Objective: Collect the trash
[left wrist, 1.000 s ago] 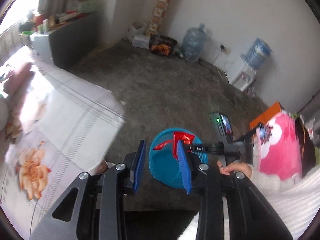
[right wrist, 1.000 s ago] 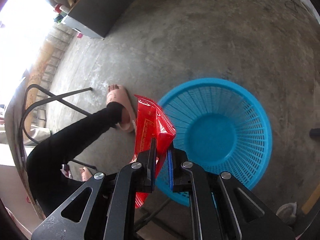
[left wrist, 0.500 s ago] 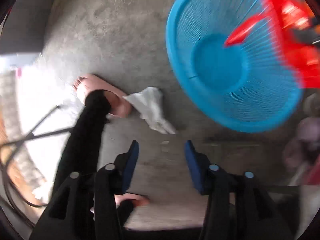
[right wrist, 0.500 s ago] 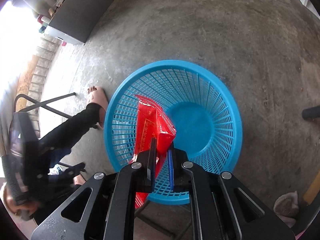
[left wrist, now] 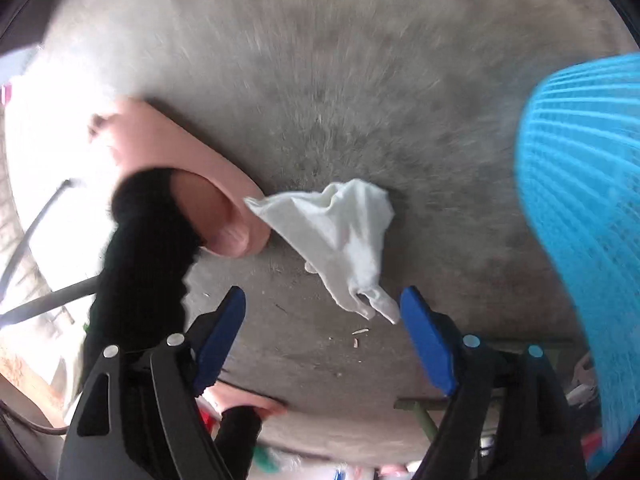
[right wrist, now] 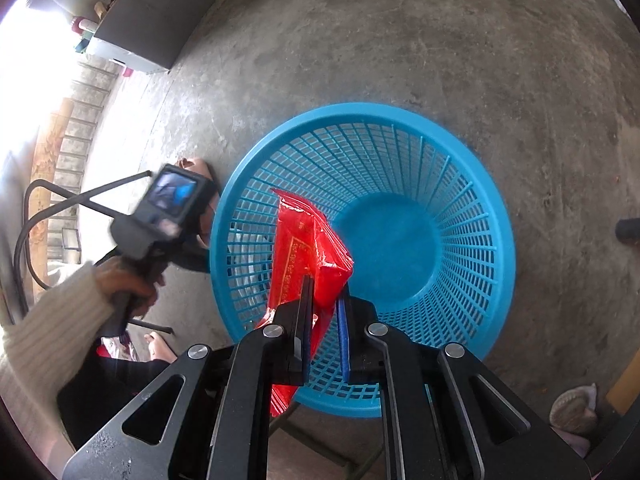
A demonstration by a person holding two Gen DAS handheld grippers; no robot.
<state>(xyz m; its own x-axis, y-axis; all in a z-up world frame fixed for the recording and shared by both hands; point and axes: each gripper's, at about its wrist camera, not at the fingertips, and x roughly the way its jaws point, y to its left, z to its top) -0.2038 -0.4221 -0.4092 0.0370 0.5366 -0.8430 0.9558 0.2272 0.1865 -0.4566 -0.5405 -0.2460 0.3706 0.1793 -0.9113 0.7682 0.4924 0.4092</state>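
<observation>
1. Trash basket (right wrist: 460, 184): the blue plastic mesh tub sits on the concrete floor (right wrist: 400, 40) right under your right gripper (right wrist: 325, 312). Through its slatted wall you see floor and something pale at the left side; whether anything lies inside the tub you cannot tell. In the left wrist view its blurred rim (left wrist: 580, 200) fills the right edge.
2. Your pink slipper (left wrist: 180, 168), on a foot with a black trouser leg (left wrist: 140, 264), stands on the floor left of the basket, its heel touching the next item.
3. A crumpled white tissue (left wrist: 344, 236) lies flat on the concrete, just ahead of your left gripper (left wrist: 322, 320) and well apart from the basket.
4. The red wrapper (right wrist: 308, 248) is pinched at its lower part between your right gripper's narrow jaws. It hangs over the basket's near-left wall, not resting in it.
5. Your left gripper has its blue pads (left wrist: 222, 332) spread wide, nothing between them, and the tissue's lower tip sits near the right pad.
</observation>
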